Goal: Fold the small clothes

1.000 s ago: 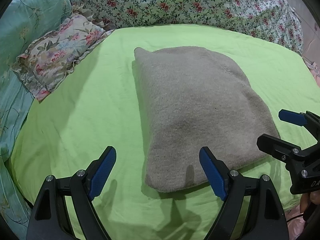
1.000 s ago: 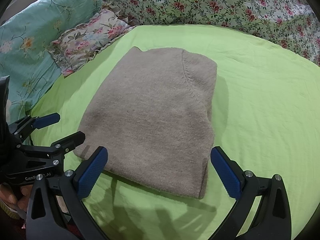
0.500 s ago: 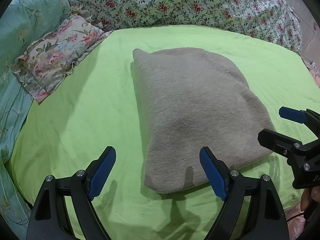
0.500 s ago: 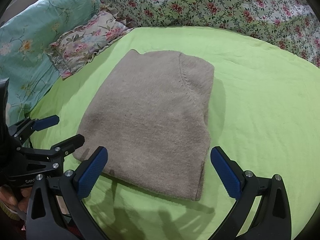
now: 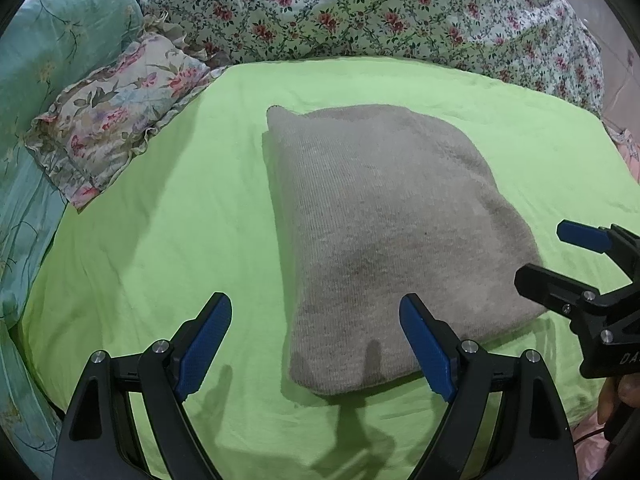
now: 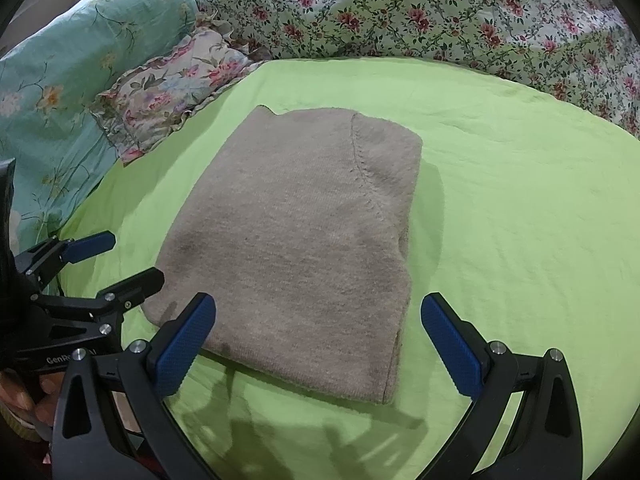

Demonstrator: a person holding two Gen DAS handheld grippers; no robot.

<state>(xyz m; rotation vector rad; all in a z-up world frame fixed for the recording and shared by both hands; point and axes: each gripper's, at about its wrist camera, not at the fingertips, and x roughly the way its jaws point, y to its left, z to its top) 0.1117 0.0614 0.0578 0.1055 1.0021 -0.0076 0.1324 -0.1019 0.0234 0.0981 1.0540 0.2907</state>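
A grey knitted garment lies folded into a thick rectangle on the green sheet; it also shows in the right wrist view. My left gripper is open and empty, hovering over the garment's near left corner. My right gripper is open and empty, above the garment's near edge. Each gripper shows in the other's view: the right one at the right edge, the left one at the left edge, both open.
A small floral pillow lies at the left of the sheet. A teal quilt and a flowered blanket border the far side. The sheet's near edge drops off at the bottom.
Both grippers have drawn slightly back and up from the garment. The garment lies still and both grippers stay open.
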